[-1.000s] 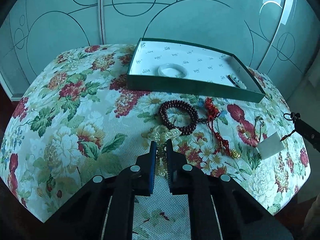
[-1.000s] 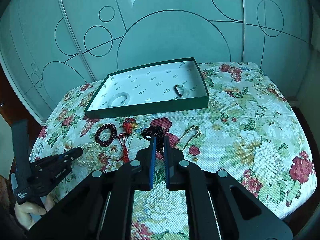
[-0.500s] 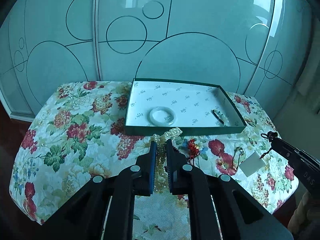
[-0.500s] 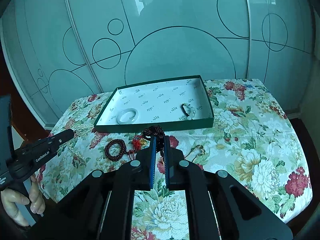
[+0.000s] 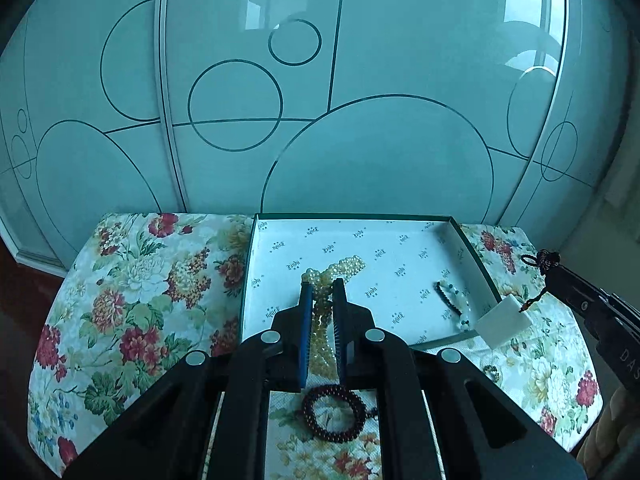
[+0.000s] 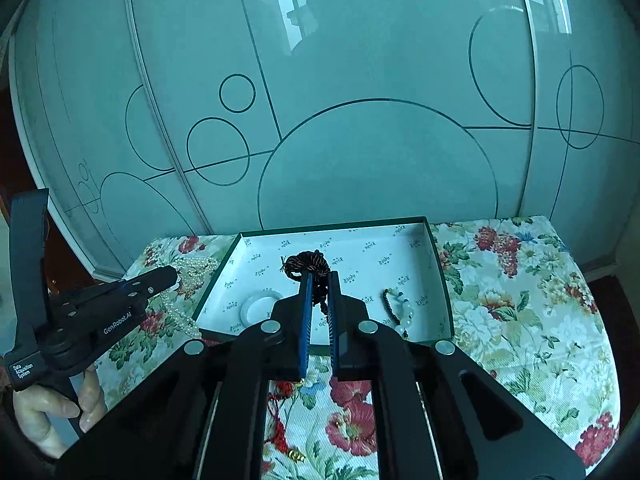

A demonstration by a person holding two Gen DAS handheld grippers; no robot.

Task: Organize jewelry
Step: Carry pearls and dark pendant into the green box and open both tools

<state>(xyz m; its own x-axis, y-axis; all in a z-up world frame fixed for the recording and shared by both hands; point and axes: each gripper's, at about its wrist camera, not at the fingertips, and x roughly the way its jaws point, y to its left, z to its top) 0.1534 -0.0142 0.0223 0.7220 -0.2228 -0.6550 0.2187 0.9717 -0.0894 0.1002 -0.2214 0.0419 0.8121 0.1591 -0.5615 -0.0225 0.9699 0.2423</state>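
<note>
Left gripper (image 5: 320,292): I've clamped the pearl strand (image 5: 334,270), dangling low.
Right gripper (image 6: 319,286): clamped on corded pendant (image 6: 308,264).
Risk: trailing ends may snag the box (image 5: 474,258) front rim.

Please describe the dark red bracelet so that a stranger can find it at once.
Find the green box on the flowered cloth. The dark red bracelet lies on the cloth just outside the box's near wall, below the left tongs. It alone is a ring of small dark red beads.

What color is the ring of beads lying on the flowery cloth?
Dark red. The bead bracelet shows best in the left wrist view, just below the left gripper.
</note>
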